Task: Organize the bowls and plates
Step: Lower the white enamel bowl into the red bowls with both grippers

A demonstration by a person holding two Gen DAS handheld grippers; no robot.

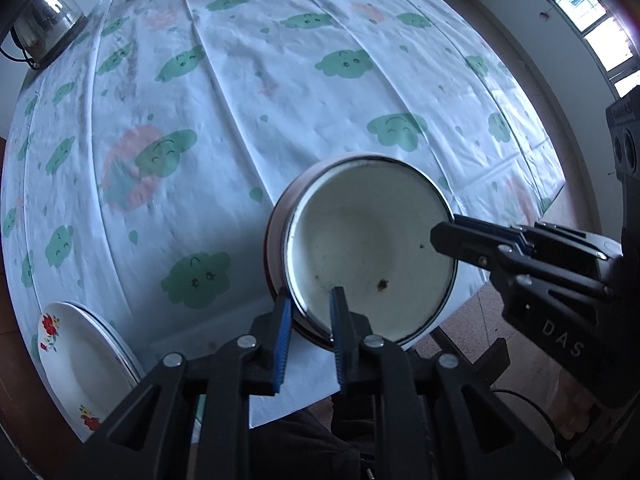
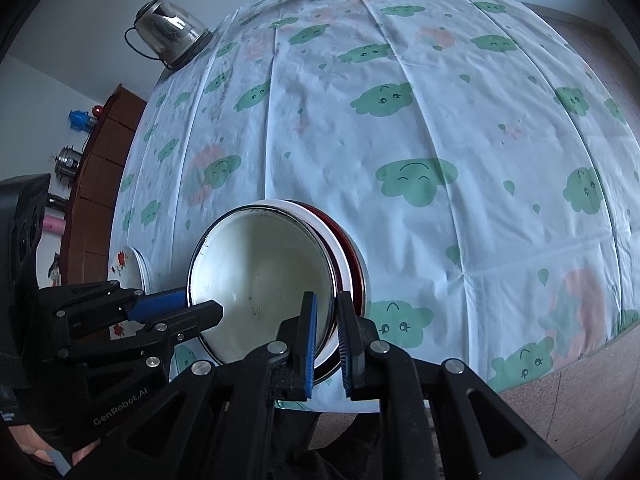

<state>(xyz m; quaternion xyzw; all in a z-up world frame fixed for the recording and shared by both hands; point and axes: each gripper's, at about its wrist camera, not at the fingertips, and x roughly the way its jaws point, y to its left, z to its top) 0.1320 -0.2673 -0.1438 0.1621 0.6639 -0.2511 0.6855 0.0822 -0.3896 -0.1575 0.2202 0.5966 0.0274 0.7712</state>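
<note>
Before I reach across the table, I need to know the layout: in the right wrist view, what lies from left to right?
Left gripper → flowered plates → white bowl, gripped at its rim by both grippers → right gripper → bare cloud-print tablecloth.

White tablecloth (image 1: 280, 92), green cloud print

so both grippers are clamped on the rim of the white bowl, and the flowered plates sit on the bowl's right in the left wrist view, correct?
Not quite. The left gripper and right gripper do pinch the white bowl's rim, but the flowered plates sit on its left, at the near table edge, as the left wrist view shows.
</note>
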